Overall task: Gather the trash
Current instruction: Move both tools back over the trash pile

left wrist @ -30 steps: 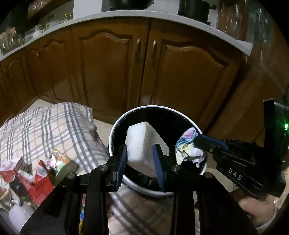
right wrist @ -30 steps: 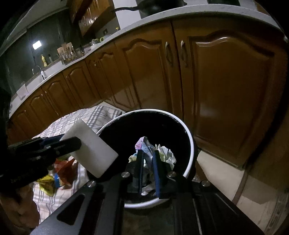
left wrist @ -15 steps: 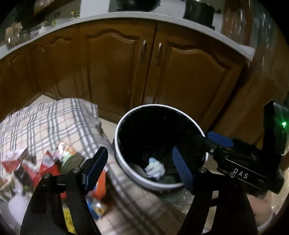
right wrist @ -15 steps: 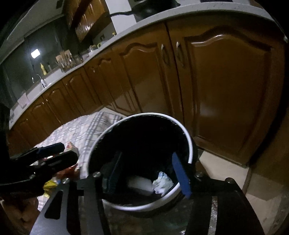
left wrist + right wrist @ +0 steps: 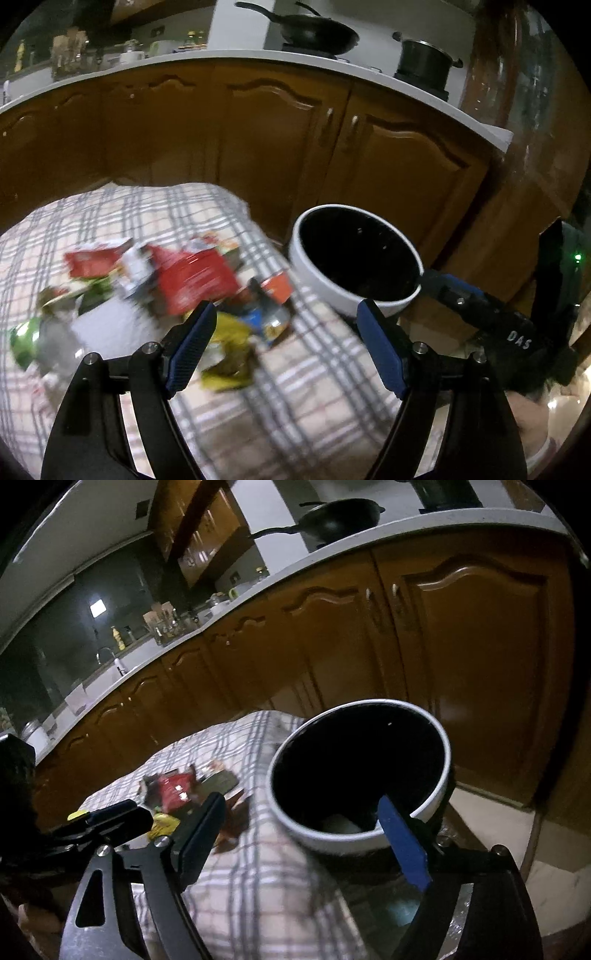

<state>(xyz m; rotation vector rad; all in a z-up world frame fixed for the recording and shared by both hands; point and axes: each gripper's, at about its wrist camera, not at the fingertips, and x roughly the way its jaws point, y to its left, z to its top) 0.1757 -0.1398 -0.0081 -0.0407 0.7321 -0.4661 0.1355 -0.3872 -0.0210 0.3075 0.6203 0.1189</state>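
Presently both the left gripper (image 5: 286, 347) and right gripper (image 5: 304, 840) stood wide open and empty, the wrappers (image 5: 195, 284) lay heaped on the checked cloth (image 5: 314, 398) beside the bin (image 5: 321, 273), so the next pick called for one clean, separate piece.

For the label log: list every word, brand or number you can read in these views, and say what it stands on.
"DAS": white letters on the black body of the right gripper, seen from the left wrist view.
Red packet on the checked cloth: has print, too blurred to read.
Other wrappers on the cloth: blurred, unreadable.
Nothing else readable.
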